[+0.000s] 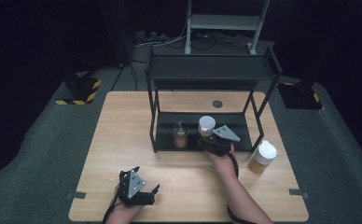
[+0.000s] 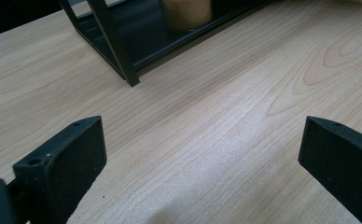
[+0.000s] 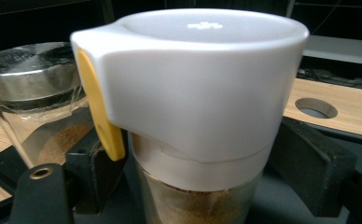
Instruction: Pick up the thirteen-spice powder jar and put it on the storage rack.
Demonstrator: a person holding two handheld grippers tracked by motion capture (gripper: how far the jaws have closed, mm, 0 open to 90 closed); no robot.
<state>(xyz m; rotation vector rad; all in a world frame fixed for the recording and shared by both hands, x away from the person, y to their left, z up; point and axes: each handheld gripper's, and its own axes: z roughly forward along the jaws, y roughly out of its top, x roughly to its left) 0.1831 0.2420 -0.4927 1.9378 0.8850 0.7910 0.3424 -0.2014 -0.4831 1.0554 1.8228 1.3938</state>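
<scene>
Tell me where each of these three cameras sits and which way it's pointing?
High view: above the person's side, facing forward and down on the light wooden table and black metal shelf rack; forearms, both grippers show.
Left gripper view: low over the table, open jaws, facing the rack's corner.
Right gripper view: close behind the white-lidded glass spice jar.
Shared: the metal-lidded glass jar shows in the high and right gripper views.

A metal-lidded jar (image 1: 180, 136) on the rack; a white-lidded jar (image 1: 262, 157) on the table.
</scene>
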